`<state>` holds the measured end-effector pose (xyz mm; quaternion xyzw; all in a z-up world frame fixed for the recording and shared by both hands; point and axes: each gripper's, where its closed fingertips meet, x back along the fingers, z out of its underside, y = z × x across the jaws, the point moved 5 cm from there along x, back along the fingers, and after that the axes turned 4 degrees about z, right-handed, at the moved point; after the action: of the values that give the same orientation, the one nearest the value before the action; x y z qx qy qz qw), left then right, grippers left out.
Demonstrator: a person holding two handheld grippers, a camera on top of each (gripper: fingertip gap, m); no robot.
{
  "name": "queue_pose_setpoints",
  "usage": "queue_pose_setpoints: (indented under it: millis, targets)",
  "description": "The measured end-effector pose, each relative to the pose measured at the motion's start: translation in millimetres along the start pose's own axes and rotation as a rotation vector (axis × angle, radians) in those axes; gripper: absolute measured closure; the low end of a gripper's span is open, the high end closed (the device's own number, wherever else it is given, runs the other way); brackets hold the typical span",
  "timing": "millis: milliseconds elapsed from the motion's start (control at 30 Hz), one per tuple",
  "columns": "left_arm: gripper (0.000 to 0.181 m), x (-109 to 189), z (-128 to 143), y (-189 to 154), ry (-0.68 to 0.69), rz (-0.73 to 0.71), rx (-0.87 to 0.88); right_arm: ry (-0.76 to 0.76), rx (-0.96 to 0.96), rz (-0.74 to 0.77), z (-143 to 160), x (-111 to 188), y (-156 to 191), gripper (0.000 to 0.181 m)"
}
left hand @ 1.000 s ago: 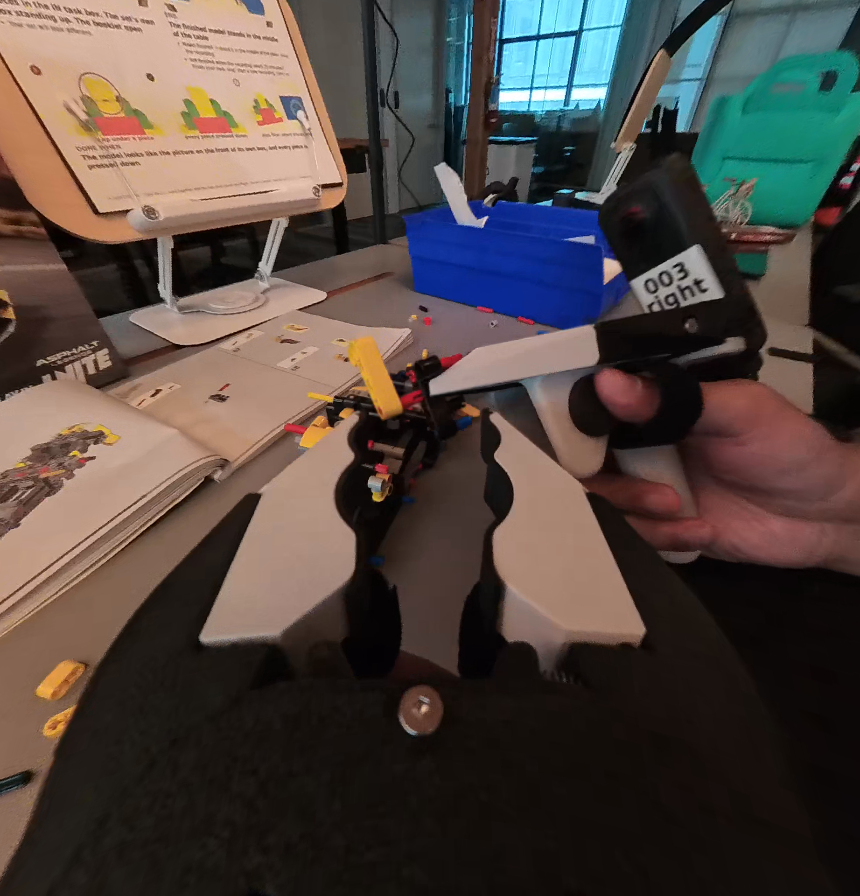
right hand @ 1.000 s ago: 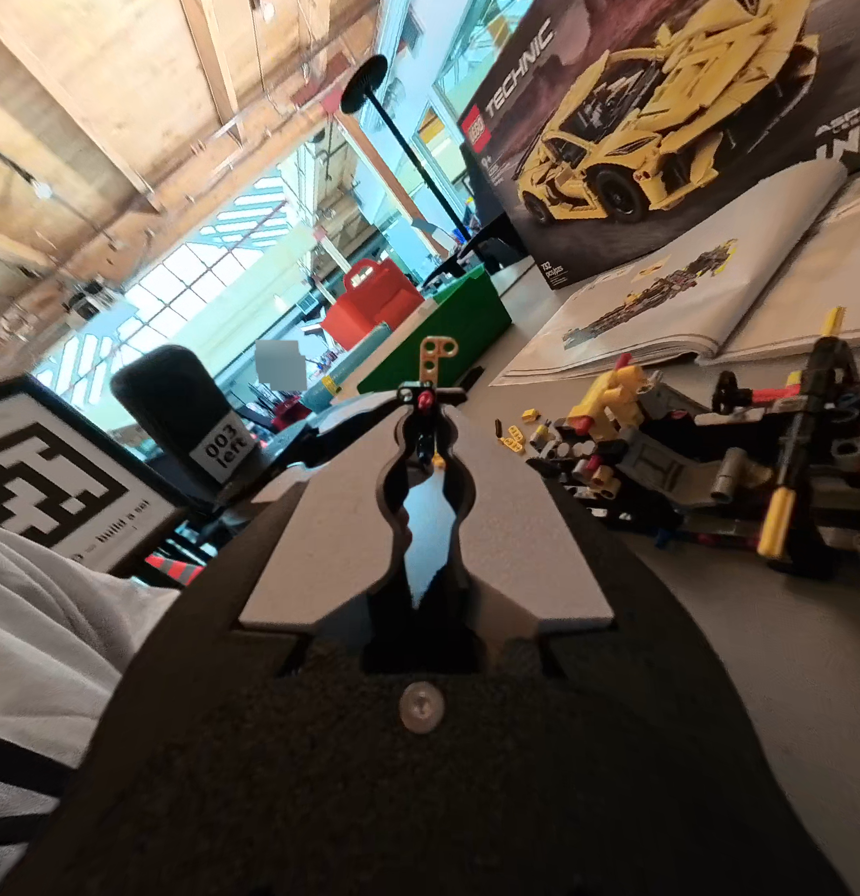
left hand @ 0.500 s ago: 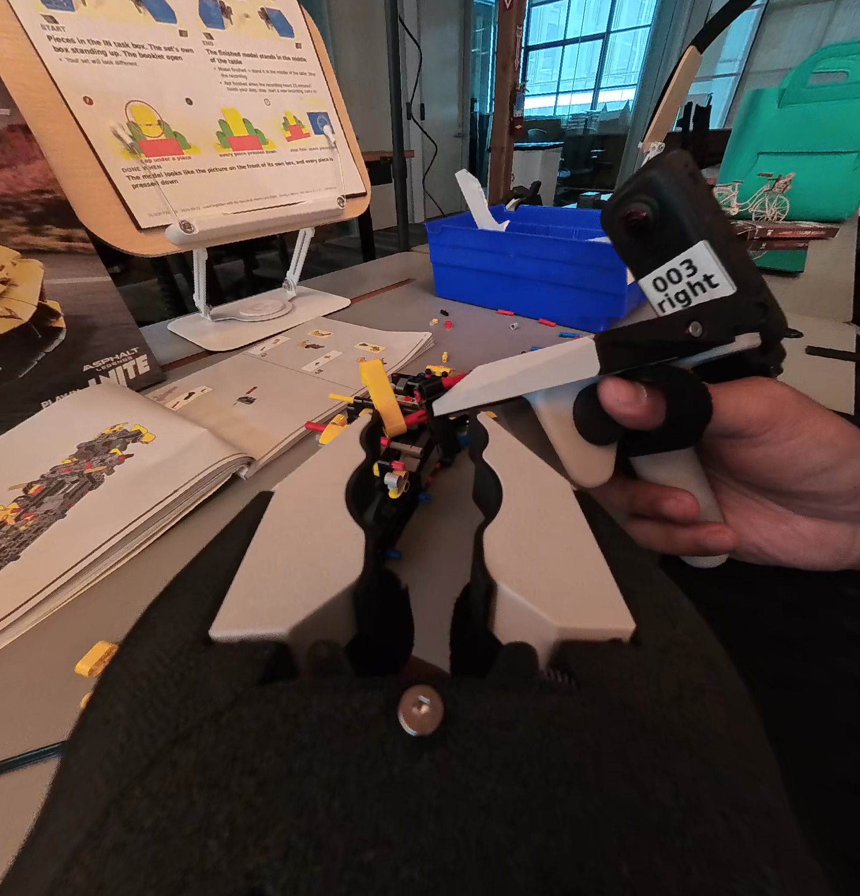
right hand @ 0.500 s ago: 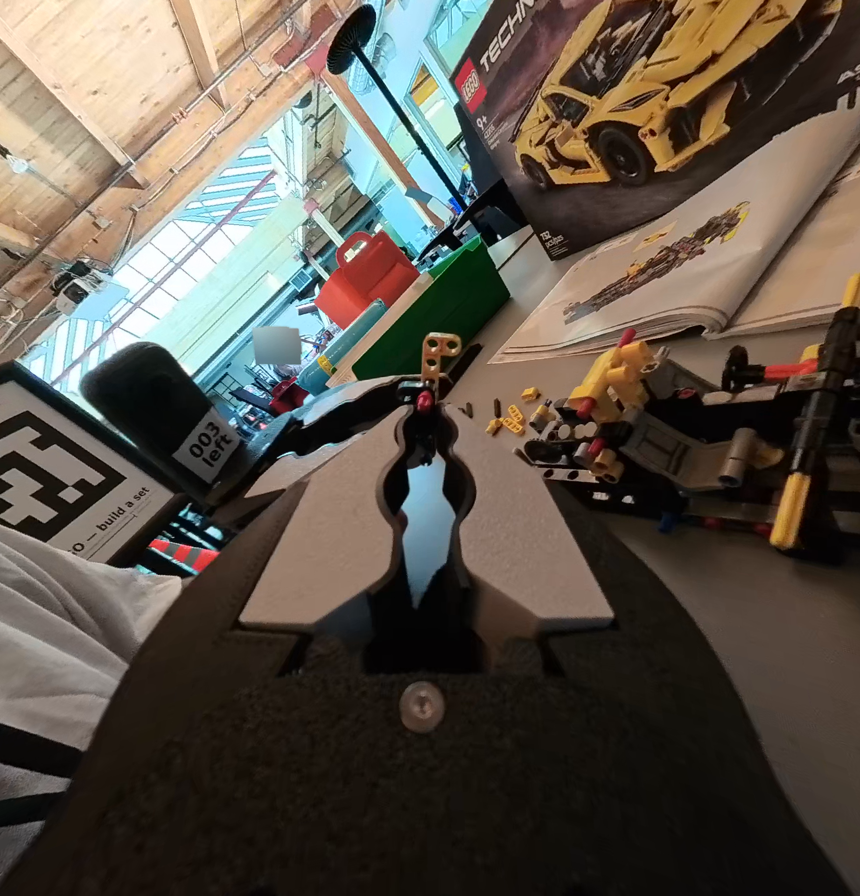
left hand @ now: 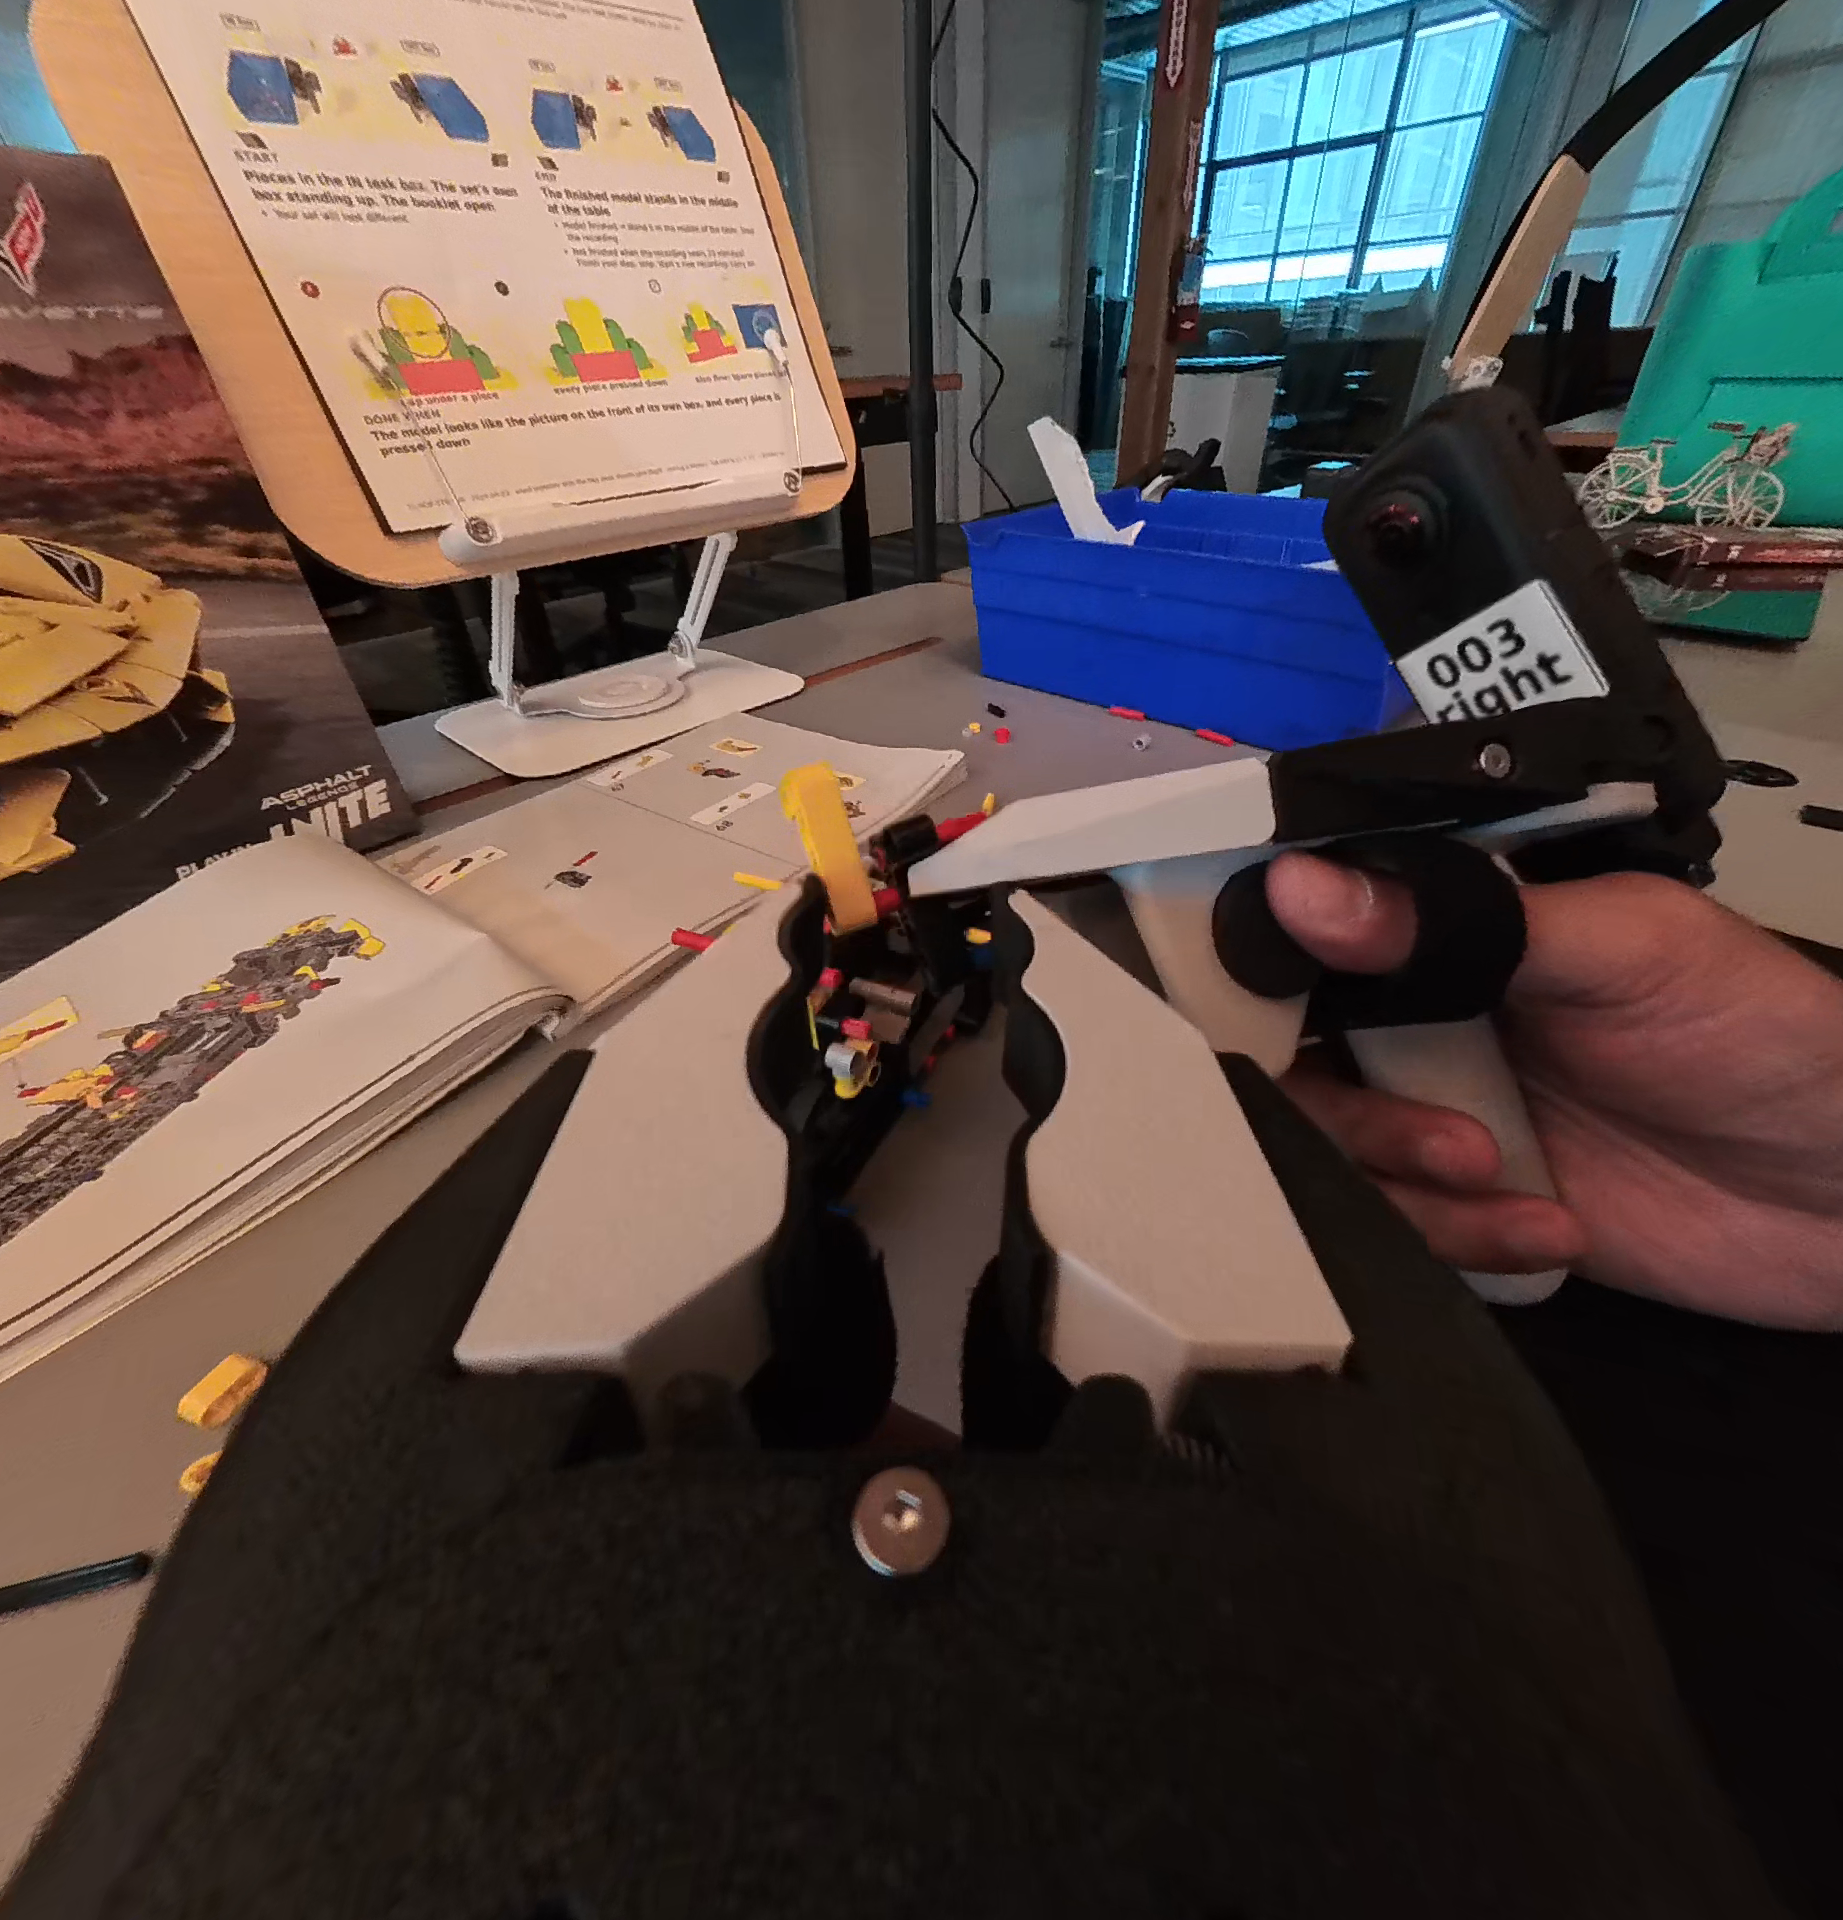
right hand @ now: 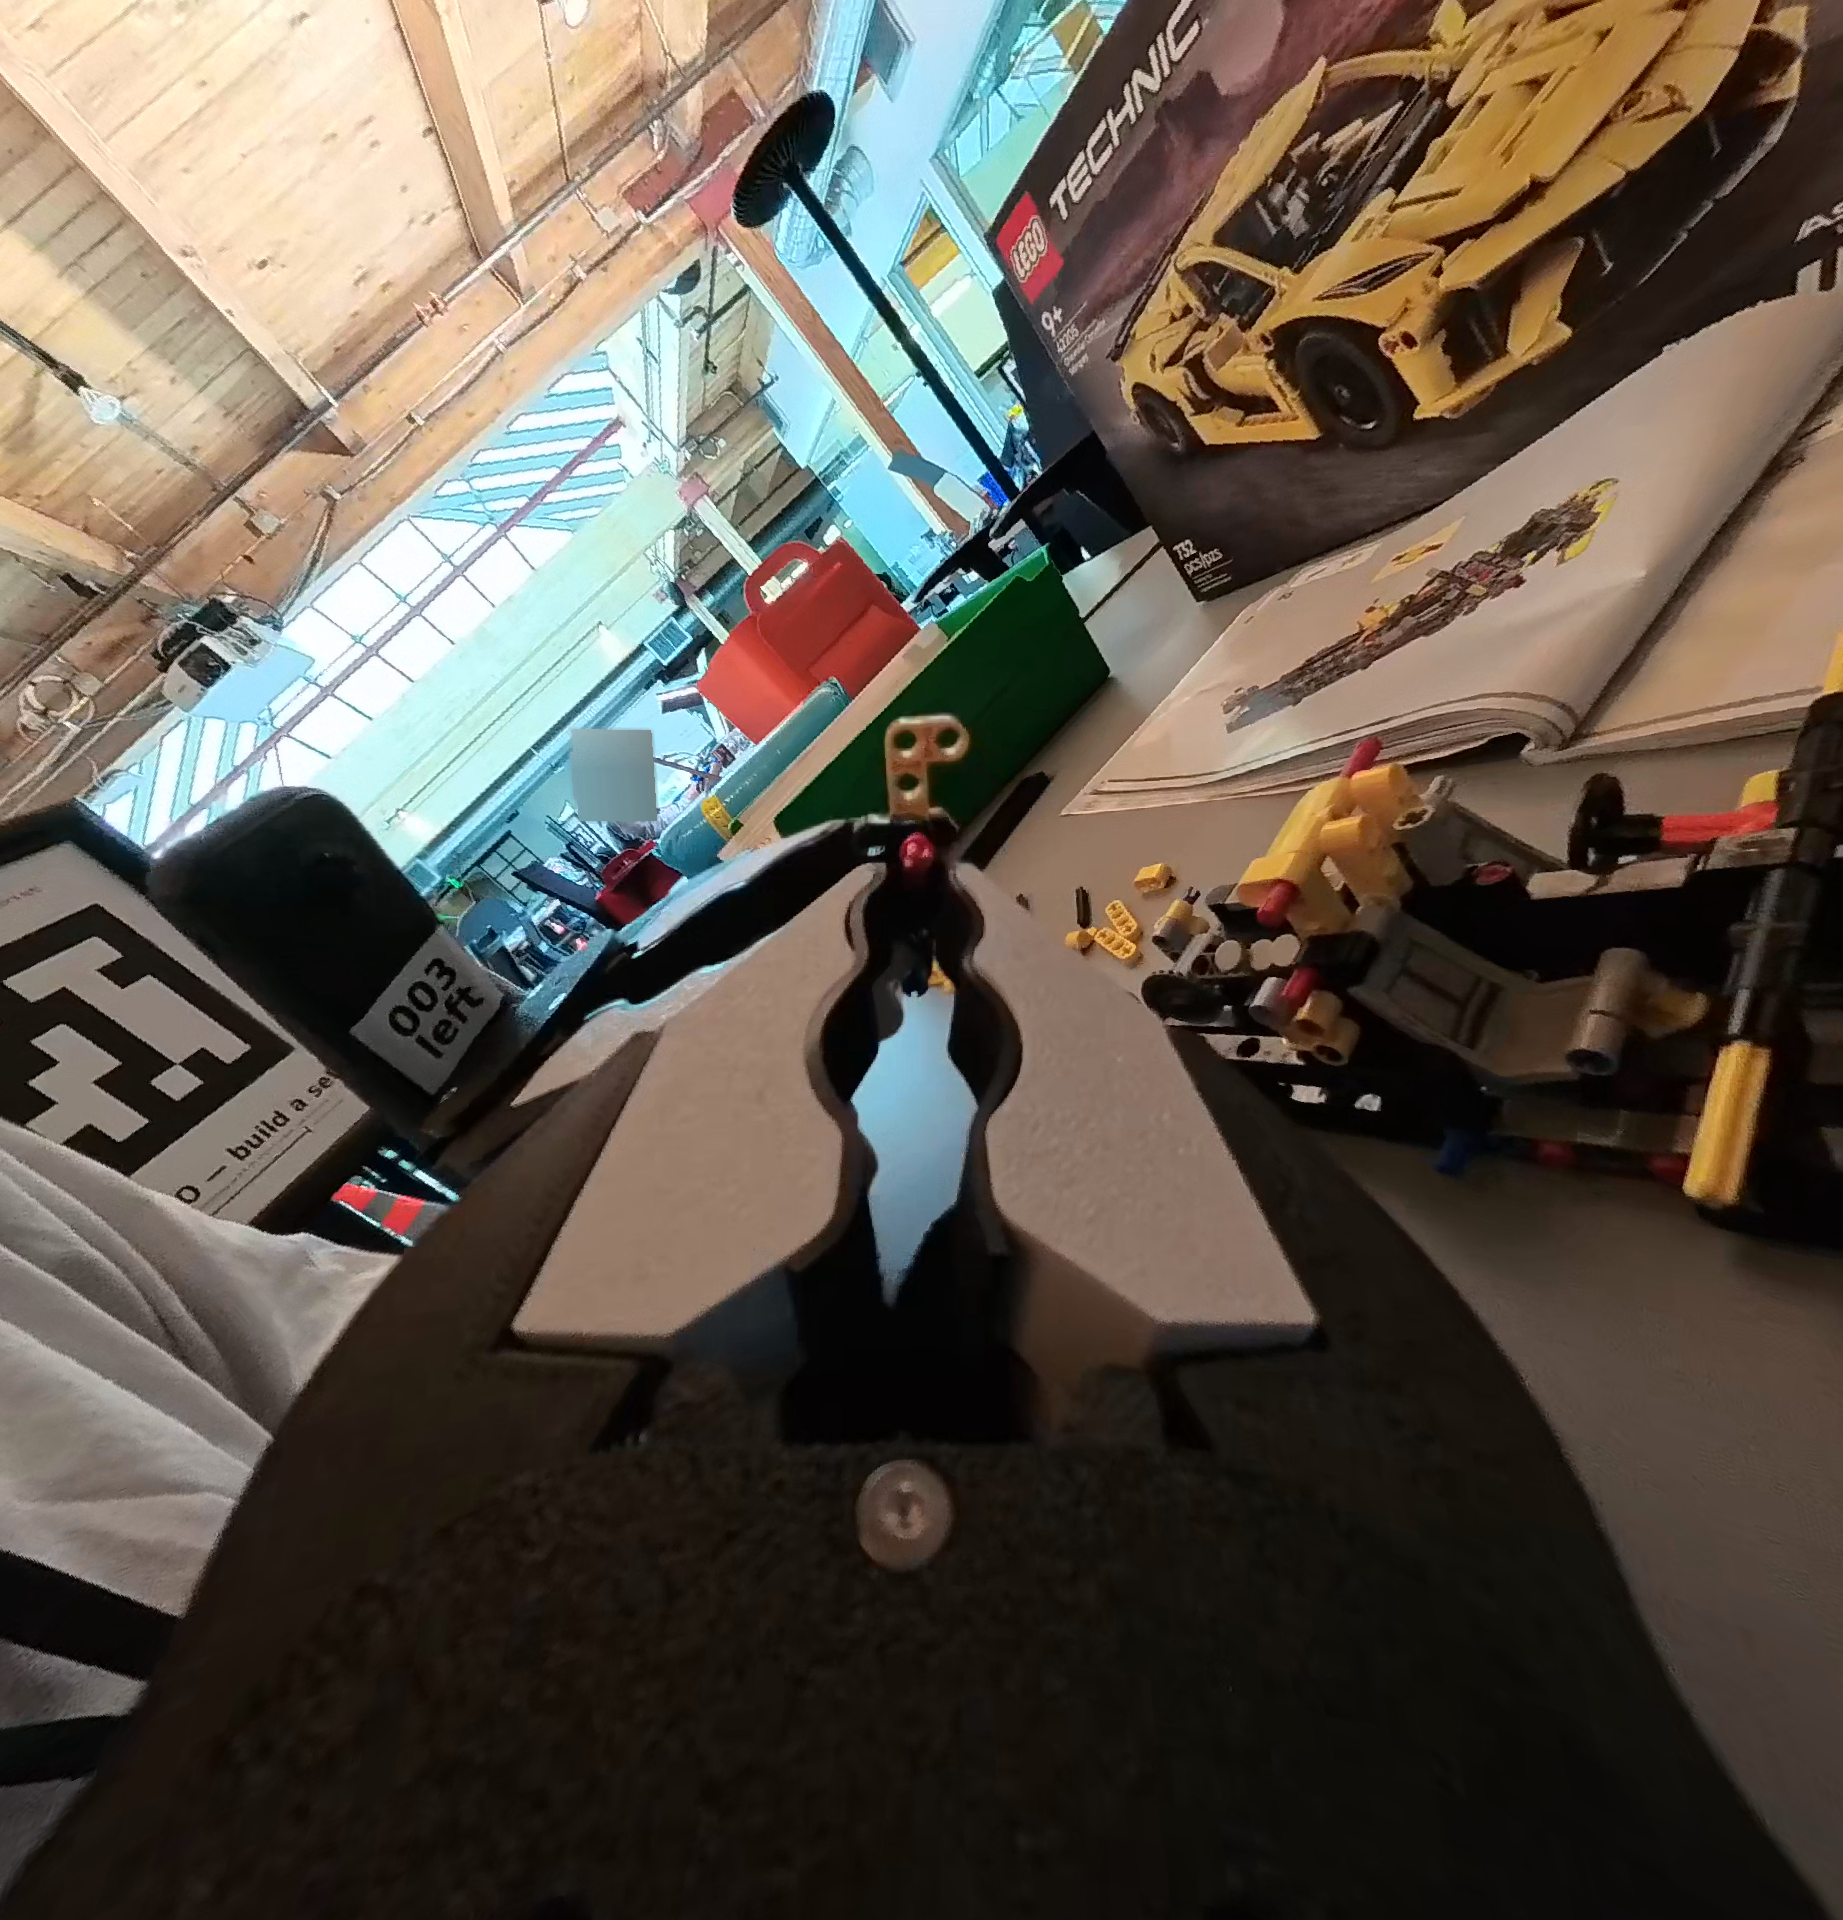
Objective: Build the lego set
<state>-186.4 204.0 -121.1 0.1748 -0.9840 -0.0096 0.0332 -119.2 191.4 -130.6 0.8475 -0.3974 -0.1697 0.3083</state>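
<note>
Yellow plastic shows at the tip of the right gripper (right hand: 912, 883): a small sub-assembly (right hand: 922, 764), an angled beam with round holes standing on a dark connector with a red pin. The jaws are pinched together on that connector, and the beam rises clear above them.

The left gripper (left hand: 901, 925) has its fingers spread with nothing clamped. Its tips sit just beside the right gripper's tips, near the beam. Whether either left finger touches the piece cannot be told.

The half-built chassis (right hand: 1468, 966), black and grey with yellow and red parts, lies on the grey table (right hand: 1623, 1403), to the right in the right wrist view and apart from both grippers. Farther off lie the open instruction booklet (left hand: 273, 1039) and the set's box (right hand: 1416, 260). A blue bin (left hand: 1156, 634) stands at the far right, and loose yellow pieces (right hand: 1109, 920) lie by the chassis end.

The sub-assembly is probably very light, rigid and smooth, so it could twist or slip in a pinch this narrow. The flat faces of the beam would likely give a surer hold than the pin. The chassis looks stiff but held together by friction alone. It is best gripped across its solid frame rails, not by protruding axles or pins, which may pop out under side load.
</note>
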Motion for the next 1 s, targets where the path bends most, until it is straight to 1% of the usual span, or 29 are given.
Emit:
queue_pose_setpoints:
  millis: [100, 200, 500, 567, 767, 833, 900, 933, 1000]
  targets:
    - [0.149, -1, 1, -1, 0.009, -0.002, -0.010, 0.014, -0.035, -0.019, 1, 0, -2, 0.176]
    - [0.150, 0, 1, -2, 0.005, 0.003, -0.020, 0.018, -0.004, -0.007, 1, 1, 0, 0.176]
    - [0.151, -2, 2, -4, 0.021, -0.010, -0.066, 0.030, -0.033, -0.015, 2, 2, -2, 0.176]
    - [0.154, -2, 2, -5, 0.020, -0.004, -0.058, 0.030, -0.038, -0.015, 2, 1, -2, 0.176]
    - [0.153, -4, 5, -3, 0.043, 0.009, -0.045, 0.048, -0.060, -0.003, 2, 1, -7, 0.176]
    - [0.153, -4, 6, 0, 0.039, 0.046, 0.005, 0.061, -0.087, -0.015, 2, 0, -8, 0.176]
    - [0.153, -2, 6, 5, 0.013, 0.134, 0.150, 0.070, -0.101, -0.050, 0, 2, -7, 0.172]
    - [0.153, -1, 6, 8, 0.000, 0.164, 0.218, 0.054, -0.100, -0.080, -4, 5, -6, 0.164]
    - [0.153, 2, 3, 13, -0.040, 0.209, 0.313, -0.005, -0.087, -0.094, -17, 15, -9, 0.159]
